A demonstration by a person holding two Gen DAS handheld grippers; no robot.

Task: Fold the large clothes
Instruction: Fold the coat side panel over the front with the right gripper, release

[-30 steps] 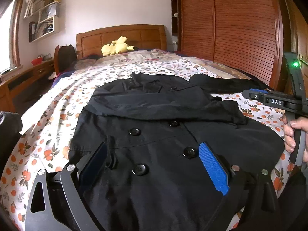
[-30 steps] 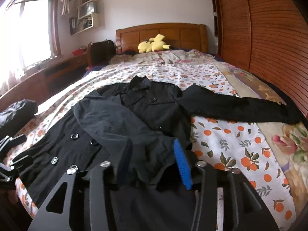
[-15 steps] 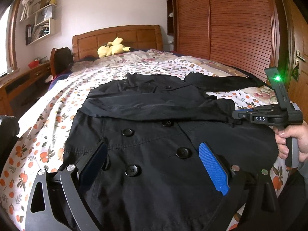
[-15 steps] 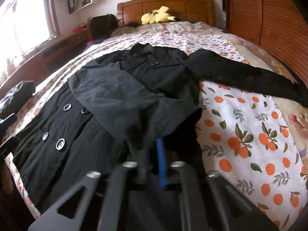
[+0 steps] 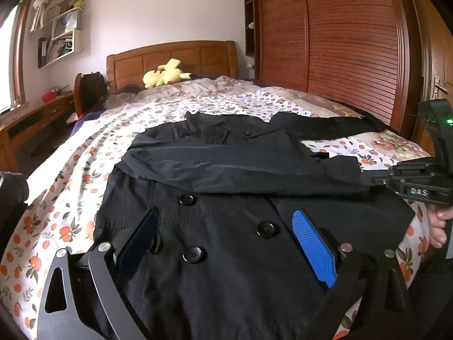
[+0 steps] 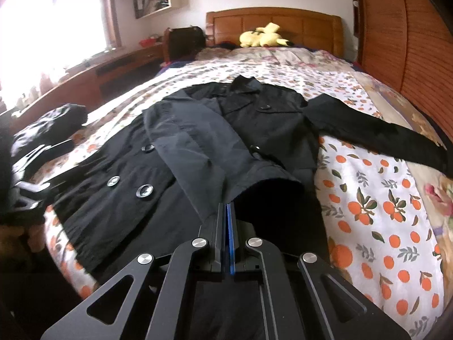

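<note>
A black double-breasted coat [image 5: 232, 226] lies face up on the bed, collar toward the headboard. One sleeve [image 6: 203, 147] is folded across the chest; the other sleeve [image 6: 376, 133] stretches out to the right. My left gripper [image 5: 223, 238] is open, its jaws spread over the coat's lower front near the buttons. My right gripper [image 6: 226, 212] is shut on the cuff end of the folded sleeve [image 6: 240, 192]. It also shows at the right edge of the left wrist view [image 5: 419, 181].
The bed [image 6: 382, 226] has an orange-print sheet and a wooden headboard [image 5: 172, 56] with a yellow plush [image 5: 164, 76]. A slatted wardrobe [image 5: 339, 42] stands on the right, a desk and window on the left. A dark bundle [image 6: 51, 124] lies at the bed's left edge.
My right gripper closed on the cuff of the folded sleeve and now holds it. The left gripper stayed open over the coat's lower front, drifting slightly.
</note>
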